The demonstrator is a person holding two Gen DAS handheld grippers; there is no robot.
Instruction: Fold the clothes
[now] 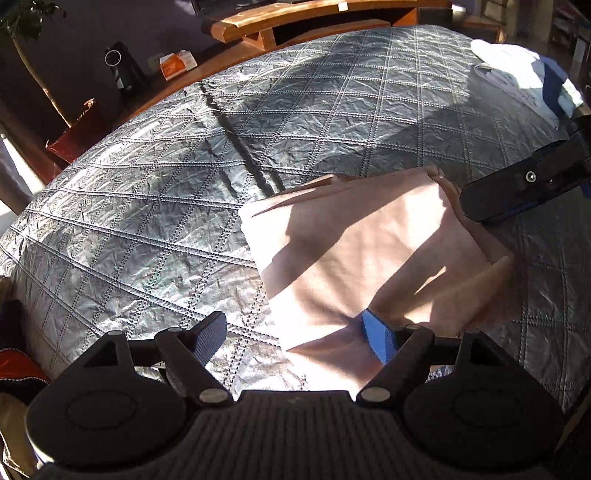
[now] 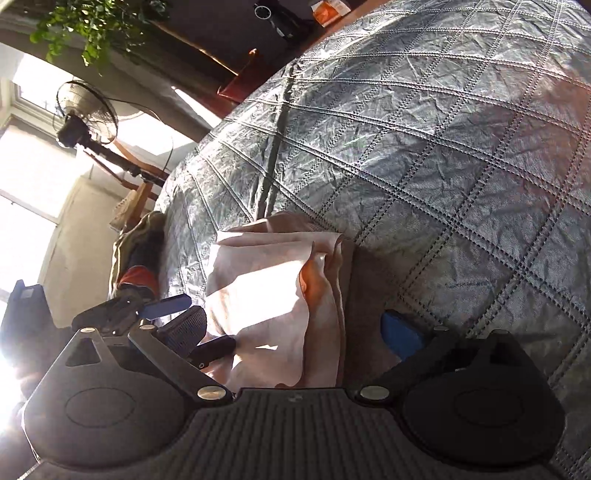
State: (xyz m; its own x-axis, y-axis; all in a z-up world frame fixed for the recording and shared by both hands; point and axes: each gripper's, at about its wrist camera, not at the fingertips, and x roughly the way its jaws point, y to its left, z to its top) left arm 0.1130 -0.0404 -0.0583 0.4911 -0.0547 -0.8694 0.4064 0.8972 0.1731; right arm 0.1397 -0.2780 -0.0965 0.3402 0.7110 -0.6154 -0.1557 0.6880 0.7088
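Here, the left gripper (image 1: pixel 295 334) stands spread wide with nothing pinched, one blue pad at the near edge of a folded pink garment (image 1: pixel 369 258); the right gripper (image 2: pixel 291 332) is likewise spread, its jaws either side of the same garment and gripping nothing; the garment lies flat on a silver quilted cover (image 1: pixel 147 206) in hard sunlight; farther off, a stack of pale folded clothes (image 1: pixel 517 74) sits near the cover's far right corner; beyond the far edge, a wooden bench (image 1: pixel 295 18) and a standing fan (image 2: pixel 86 110).
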